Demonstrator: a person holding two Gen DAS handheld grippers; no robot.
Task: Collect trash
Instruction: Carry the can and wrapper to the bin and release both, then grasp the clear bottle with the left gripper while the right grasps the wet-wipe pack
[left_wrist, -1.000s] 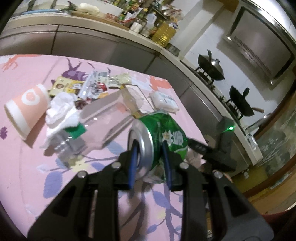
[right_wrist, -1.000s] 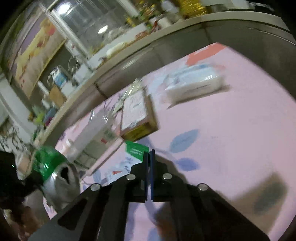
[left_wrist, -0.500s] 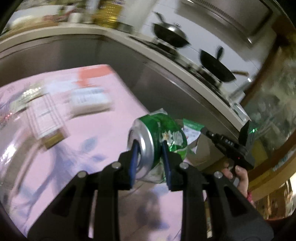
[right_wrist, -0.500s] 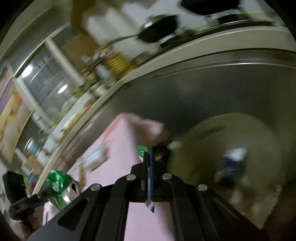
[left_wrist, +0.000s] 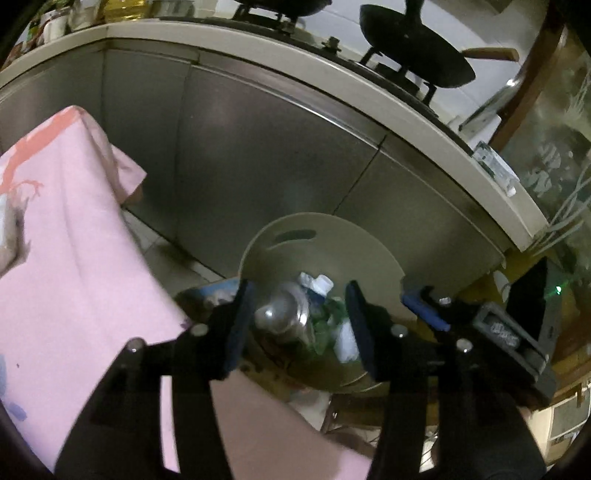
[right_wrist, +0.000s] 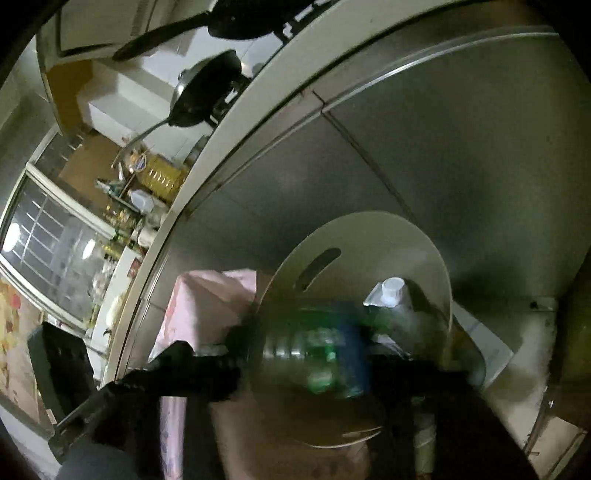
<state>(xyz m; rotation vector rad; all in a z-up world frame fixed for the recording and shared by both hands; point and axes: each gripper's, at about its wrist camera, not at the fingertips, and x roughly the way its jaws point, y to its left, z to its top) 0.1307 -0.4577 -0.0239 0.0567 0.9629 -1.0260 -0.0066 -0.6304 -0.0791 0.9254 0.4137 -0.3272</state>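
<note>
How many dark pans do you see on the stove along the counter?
2. One pan sits at the upper right of the left wrist view, with a wooden handle. The other is further left, cut by the top edge. More may be hidden.

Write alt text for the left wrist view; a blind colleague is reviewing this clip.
The left gripper, jaws opening, hangs over a beige bin as a green can drops among bottles. A pink tablecloth lies left, steel cabinets behind.
</note>
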